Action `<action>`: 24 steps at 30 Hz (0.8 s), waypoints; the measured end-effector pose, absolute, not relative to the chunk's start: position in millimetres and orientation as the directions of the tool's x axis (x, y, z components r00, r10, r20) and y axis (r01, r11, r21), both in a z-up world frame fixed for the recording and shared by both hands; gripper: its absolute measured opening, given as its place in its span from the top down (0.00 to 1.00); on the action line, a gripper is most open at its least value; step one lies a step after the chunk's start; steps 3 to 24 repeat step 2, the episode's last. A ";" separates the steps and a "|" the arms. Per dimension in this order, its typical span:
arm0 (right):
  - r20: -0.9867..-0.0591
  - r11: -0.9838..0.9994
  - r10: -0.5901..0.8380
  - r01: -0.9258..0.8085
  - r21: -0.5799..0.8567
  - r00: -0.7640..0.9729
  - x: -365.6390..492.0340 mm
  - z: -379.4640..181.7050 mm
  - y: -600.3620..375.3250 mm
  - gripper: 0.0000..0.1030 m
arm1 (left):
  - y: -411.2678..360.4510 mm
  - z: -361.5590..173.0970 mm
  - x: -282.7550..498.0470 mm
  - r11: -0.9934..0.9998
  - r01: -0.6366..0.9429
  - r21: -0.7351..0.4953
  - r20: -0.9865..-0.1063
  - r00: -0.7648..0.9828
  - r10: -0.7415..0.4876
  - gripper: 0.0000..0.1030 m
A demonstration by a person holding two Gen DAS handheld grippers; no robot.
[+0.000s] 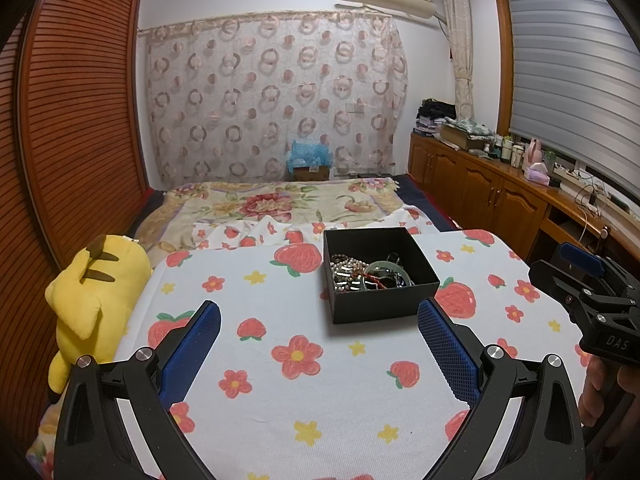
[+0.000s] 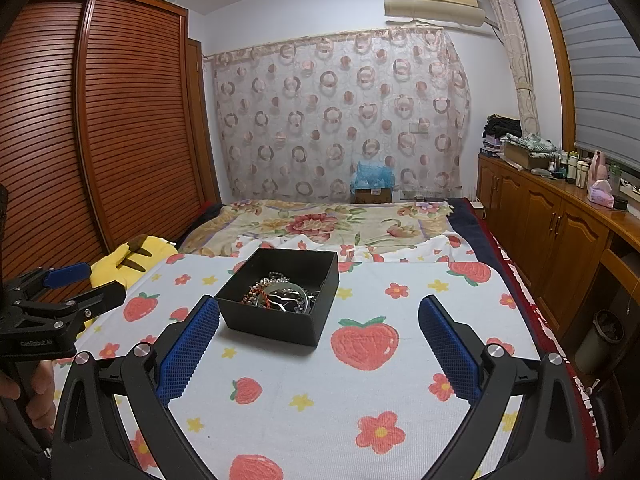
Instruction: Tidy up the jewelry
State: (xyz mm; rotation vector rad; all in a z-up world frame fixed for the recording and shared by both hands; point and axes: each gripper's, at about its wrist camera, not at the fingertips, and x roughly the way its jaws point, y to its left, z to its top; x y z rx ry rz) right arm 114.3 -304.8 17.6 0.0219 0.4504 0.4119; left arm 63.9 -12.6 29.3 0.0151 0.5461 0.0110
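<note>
A black open-topped box (image 1: 380, 276) is sitting on a table covered by a strawberry-and-flower cloth (image 1: 288, 380), lying towards the far edge of the table and well clear of its near edge; a bed with a floral blanket (image 1: 280, 204) is lying just beyond, and a yellow plush toy (image 1: 92, 300) is resting off the table's left edge. The box is holding a tangled heap of jewelry (image 2: 280, 296): beaded strands, a pale green bangle (image 1: 386, 270), a red cord and dark pieces, all piled together and touching. The left gripper (image 1: 320, 348) and the right gripper (image 2: 320, 344) are both hovering short of the box, each with its jaws standing wide and holding nothing. Judging from these views, the strands are likely to behave as light, limp and slippery things, snagging on one another when lifted, so a pinch on a free loop at the top of the heap seems wiser than a grab deep into it. The bangle looks rigid and possibly brittle, and is probably best taken across its rim with gentle pressure. The box itself appears light, likely cardboard, and may slide on the cloth if pushed.
</note>
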 end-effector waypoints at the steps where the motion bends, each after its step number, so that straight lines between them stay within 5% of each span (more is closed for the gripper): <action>1: -0.419 0.918 0.392 -0.382 0.111 0.819 114.2 17.7 -304.5 0.02 | -12.7 29.5 63.7 1.000 -0.006 0.017 -0.519 0.855 0.014 0.08; 24: -0.419 0.918 0.392 -0.382 0.111 0.819 114.2 17.7 -304.5 0.02 | -13.2 30.5 63.5 1.000 -0.005 0.016 -0.519 0.855 0.013 0.08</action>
